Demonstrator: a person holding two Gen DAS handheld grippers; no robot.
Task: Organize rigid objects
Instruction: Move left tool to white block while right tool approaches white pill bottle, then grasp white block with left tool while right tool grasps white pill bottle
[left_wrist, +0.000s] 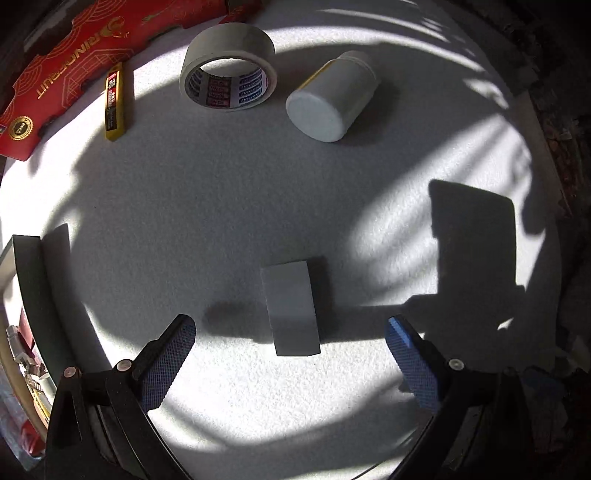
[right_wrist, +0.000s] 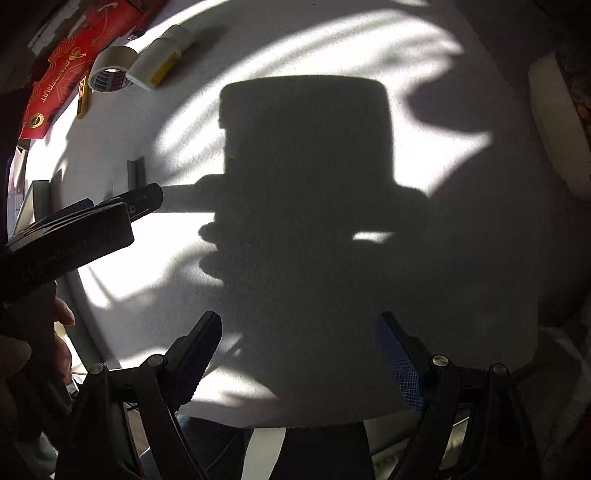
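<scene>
Below us, we see the white textured tabletop (left_wrist: 207, 206), with the red printed cardboard box (left_wrist: 55, 74) at its far left edge. Next come the roll of beige tape (left_wrist: 227, 66), the white plastic jar (left_wrist: 332, 99) lying on its side, the small grey rectangular block (left_wrist: 291, 306) and the yellow utility knife (left_wrist: 114, 101). Our left gripper (left_wrist: 291, 332) hangs spread over the block, not touching it. Our right gripper (right_wrist: 299, 332) gapes over bare tabletop, holding nothing.

Edges and shadow hide much

The red box (left_wrist: 70, 62) and tray (left_wrist: 27, 280) run off the left edge; the tray's contents are unclear; deep shadow hides the desk (right_wrist: 314, 221) centre.
</scene>
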